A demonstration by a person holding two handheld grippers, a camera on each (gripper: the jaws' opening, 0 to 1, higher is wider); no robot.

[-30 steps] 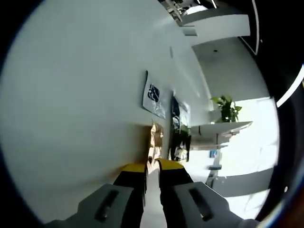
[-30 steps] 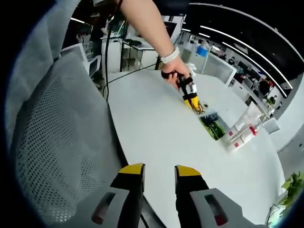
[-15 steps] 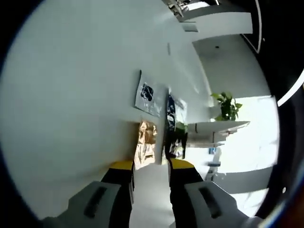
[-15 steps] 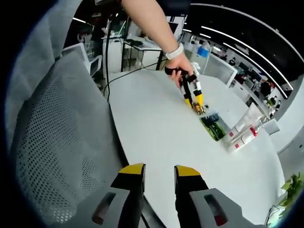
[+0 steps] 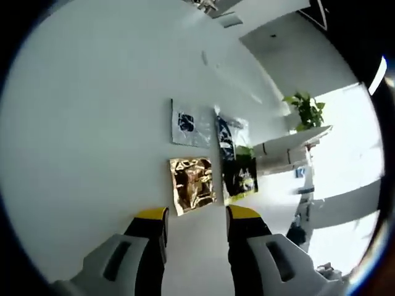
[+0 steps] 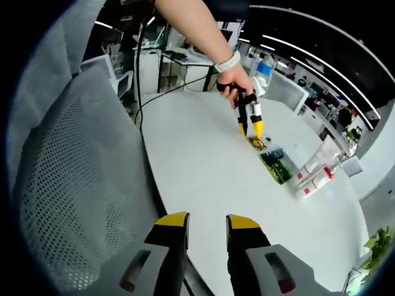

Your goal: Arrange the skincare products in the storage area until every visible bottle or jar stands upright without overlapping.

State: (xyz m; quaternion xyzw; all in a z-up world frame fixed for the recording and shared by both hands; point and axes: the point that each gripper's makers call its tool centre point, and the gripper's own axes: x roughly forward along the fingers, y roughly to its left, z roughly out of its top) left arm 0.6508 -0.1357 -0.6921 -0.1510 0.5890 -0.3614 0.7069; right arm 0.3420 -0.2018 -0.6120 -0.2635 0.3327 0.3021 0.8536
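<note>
In the left gripper view, my left gripper [image 5: 196, 216] is open just above the white table [image 5: 92, 154], nothing between its yellow-tipped jaws. A gold foil sachet [image 5: 192, 184] lies flat just ahead of them. Beyond it lie a white sachet with dark print [image 5: 190, 123], a dark green sachet [image 5: 239, 176] and a white-and-blue sachet [image 5: 229, 135]. In the right gripper view, my right gripper [image 6: 207, 223] is open and empty over the table's near edge. Far off, a hand holds the left gripper [image 6: 254, 131] over the gold sachet [image 6: 257, 143], next to the green sachet [image 6: 276, 165]. Two white tubes with red caps [image 6: 313, 177] lie further right.
A grey mesh chair [image 6: 68, 185] stands close on the left of the right gripper view. A black cable [image 6: 166, 92] runs across the table's far side. A potted plant [image 5: 307, 110] and a white shelf [image 5: 290, 140] stand beyond the table. Desks and people fill the room behind.
The left gripper was nearly shut on the gold sachet; its jaws have spread and drawn back, and the sachet now lies flat on the table. The right gripper has stayed put.
</note>
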